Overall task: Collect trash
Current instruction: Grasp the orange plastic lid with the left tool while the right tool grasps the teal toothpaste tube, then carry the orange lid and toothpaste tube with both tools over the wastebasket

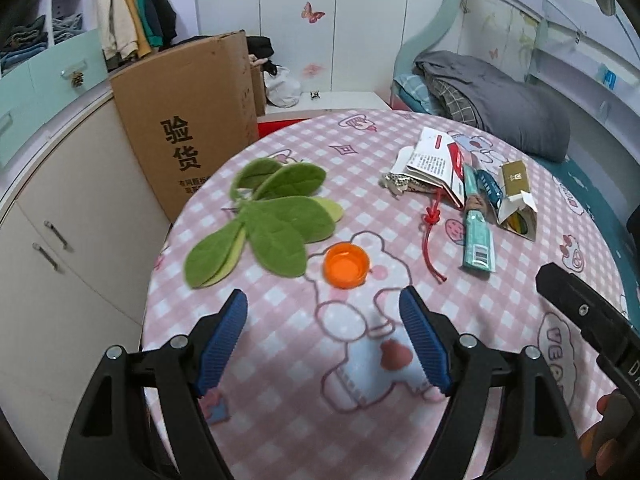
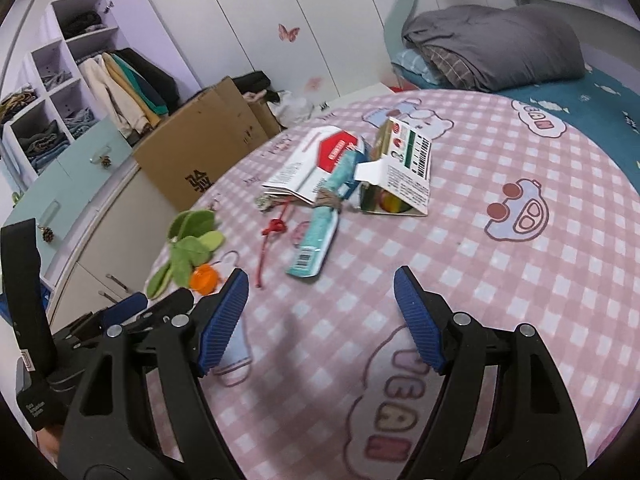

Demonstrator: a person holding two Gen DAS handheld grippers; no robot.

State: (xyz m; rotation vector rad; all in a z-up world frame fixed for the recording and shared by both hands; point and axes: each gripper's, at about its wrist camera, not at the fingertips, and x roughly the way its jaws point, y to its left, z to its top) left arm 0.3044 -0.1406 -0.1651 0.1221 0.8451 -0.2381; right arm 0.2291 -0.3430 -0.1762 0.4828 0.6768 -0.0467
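A: The left gripper (image 1: 322, 304) hung over the pink checked blanket (image 1: 280, 360) on the bed, fingers spread wide, nothing between them.

B: And the orange bottle cap (image 1: 345, 265) lay open side up just ahead of those blue pads (image 1: 420, 336), not touching either one. The green felt leaves (image 1: 264, 224) sat right beside it on the left.

A: The right gripper (image 2: 320, 292) was released as well, jaws apart and empty above the blanket.

B: Ahead of it lay the pile: a teal wrapper (image 2: 316, 240), a red-and-white leaflet (image 2: 316, 160), and an opened carton (image 2: 400, 176) tipped on its side, all touching or overlapping. A red knotted cord (image 2: 272, 232) trailed out to the pile's left.

A: A brown cardboard box (image 1: 188, 120) stood beside the bed, and a folded grey quilt (image 1: 500, 96) lay at the far end.
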